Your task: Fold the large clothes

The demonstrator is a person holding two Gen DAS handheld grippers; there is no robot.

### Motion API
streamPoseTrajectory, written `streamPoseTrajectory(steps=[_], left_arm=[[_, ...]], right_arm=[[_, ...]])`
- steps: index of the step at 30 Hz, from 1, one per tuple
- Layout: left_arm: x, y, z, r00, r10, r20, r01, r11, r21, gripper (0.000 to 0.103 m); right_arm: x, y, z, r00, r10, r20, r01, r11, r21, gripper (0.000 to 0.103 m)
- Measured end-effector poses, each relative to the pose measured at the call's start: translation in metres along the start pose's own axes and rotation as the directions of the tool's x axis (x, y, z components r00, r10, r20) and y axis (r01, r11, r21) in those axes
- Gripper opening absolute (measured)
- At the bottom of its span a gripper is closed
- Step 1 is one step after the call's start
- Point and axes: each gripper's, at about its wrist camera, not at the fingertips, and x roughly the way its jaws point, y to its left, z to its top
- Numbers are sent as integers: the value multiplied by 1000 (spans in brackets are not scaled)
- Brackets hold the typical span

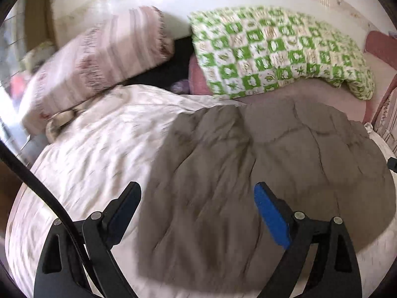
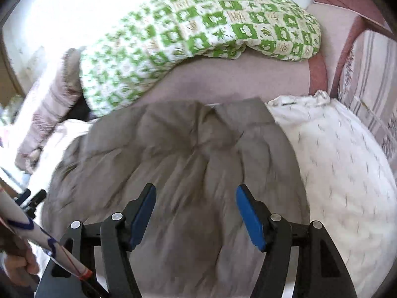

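Note:
A grey-brown quilted jacket [image 1: 260, 173] lies spread on a white patterned duvet [image 1: 99, 149] on the bed. In the right wrist view the jacket [image 2: 186, 149] fills the middle, collar end away from me. My left gripper [image 1: 197, 193] is open and empty, hovering over the jacket's left edge. My right gripper [image 2: 196, 196] is open and empty above the jacket's middle. Part of the left gripper [image 2: 32, 201] shows at the left edge of the right wrist view.
A green-and-white checked quilt [image 1: 278, 49] and a pink striped pillow [image 1: 99, 57] lie at the bed's head. A pink sheet [image 2: 235, 79] lies beyond the jacket. A striped cushion [image 2: 369, 79] and pink frame [image 2: 347, 5] stand at right. The white duvet [image 2: 335, 161] bulges at right.

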Motion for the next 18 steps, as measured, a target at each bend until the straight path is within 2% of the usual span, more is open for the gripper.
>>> streamPoseTrajectory(steps=[3,5,6,7,11,12,13,16,18], left_arm=[[-24,11,-27,999,32,43,-32,999,-5,92],[-25,14,-36,996,57,61,-56,998,-13,92],[-22,16,-38,997,51,59,-49,999,-20,92],[-13,17,-38,998,45,44,-44,999,-26,92],[29,17,-48,999,41,-35,-41,999,-10,93],[44,20,-51,996,23,-83,-24,1000,-17,93],[56,25,-54,992,-27,-122,20,998,-60,93],[70,42,-59,979,-105,-173,72,980,-186,99],[71,44,-58,976,-120,-180,84,977,-198,99]], right_arm=[[-24,10,-31,998,34,52,-35,999,12,71],[-23,19,-43,998,3,62,-4,1000,15,70],[-17,21,-43,999,-7,54,6,1000,13,64],[-11,24,-45,999,-1,45,0,1000,12,59],[24,31,-53,1000,-22,0,22,1000,-1,59],[35,31,-56,999,-33,-19,33,999,-7,60],[41,31,-59,999,-41,-34,40,999,-10,62],[58,33,-65,996,-64,-59,62,997,-35,66],[63,37,-67,995,-87,-52,83,995,-62,67]])
